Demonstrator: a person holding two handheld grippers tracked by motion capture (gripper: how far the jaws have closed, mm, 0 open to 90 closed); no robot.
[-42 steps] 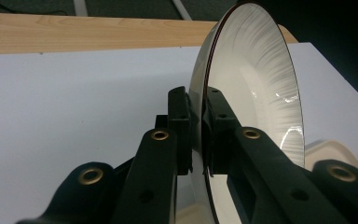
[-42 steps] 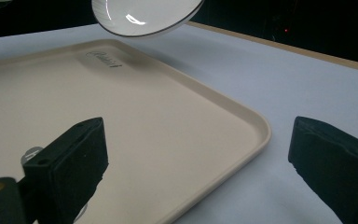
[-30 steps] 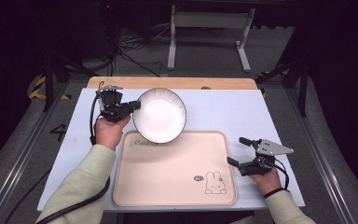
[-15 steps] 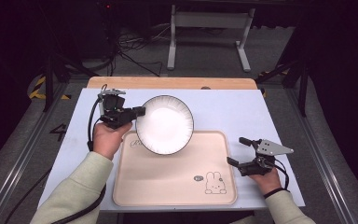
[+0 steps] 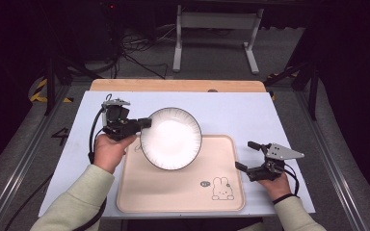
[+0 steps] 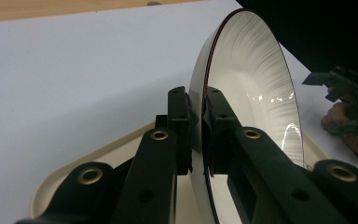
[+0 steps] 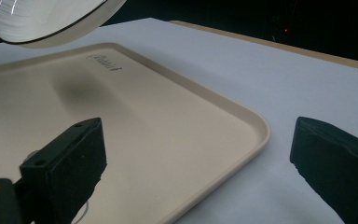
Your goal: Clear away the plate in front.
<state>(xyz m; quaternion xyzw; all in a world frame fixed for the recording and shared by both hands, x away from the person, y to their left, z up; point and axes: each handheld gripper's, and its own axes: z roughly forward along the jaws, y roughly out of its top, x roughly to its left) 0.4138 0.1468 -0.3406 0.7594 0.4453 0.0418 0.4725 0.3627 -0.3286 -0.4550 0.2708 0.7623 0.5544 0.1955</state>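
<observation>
The plate (image 5: 171, 138), white with a dark rim line and fine radial ribbing, is held clear of the surface, tilted, above the far left part of the tray (image 5: 183, 195). The left gripper (image 5: 144, 122) has its fingers (image 6: 182, 126) clenched on the plate's left rim, one finger on each face.

Handling judgement: the plate appears rigid, glazed and smooth, so it is likely slippery and will chip or break if dropped. A one-sided rim grip leaves most of the weight hanging beyond the fingers; the plate may swing or slide out. Grip deep over the rim, keep movements slow, and lower it flat.

The beige tray lies on the near centre of the counter (image 5: 241, 110), which carries a white covering. The right gripper (image 5: 244, 156) rests near the tray's right edge with its fingers (image 7: 74, 154) released and nothing between them.

Markings: a rabbit drawing (image 5: 221, 188) with a small round badge sits at the tray's near right corner. A short script word (image 7: 105, 63) is printed at the far left corner; it cannot be read.
</observation>
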